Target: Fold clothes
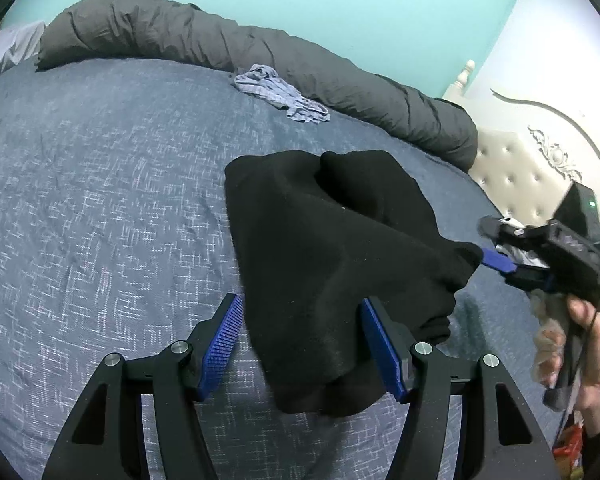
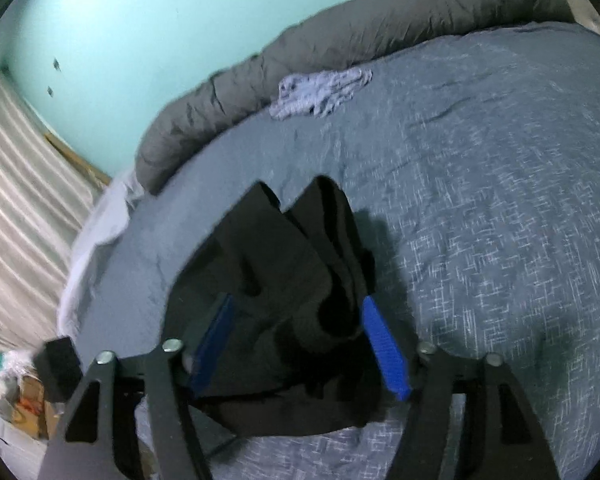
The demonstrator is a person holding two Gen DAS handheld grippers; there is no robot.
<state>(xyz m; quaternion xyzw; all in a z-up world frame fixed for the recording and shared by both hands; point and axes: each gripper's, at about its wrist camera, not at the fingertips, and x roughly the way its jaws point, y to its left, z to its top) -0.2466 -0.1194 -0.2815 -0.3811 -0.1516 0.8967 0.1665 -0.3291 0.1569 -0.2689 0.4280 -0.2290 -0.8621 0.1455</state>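
Mid-fold on a black garment lying bunched on the blue bed cover. Left tool standing wide, pads astride the near edge without pressing; right tool at the garment's far corner, cloth between its pads, grip impossible to confirm. Next, probably: close firmly on both corners, lift, carry the fold across evenly.

A black garment lies bunched and partly folded on the blue bed; a crumpled light-blue garment lies farther back.
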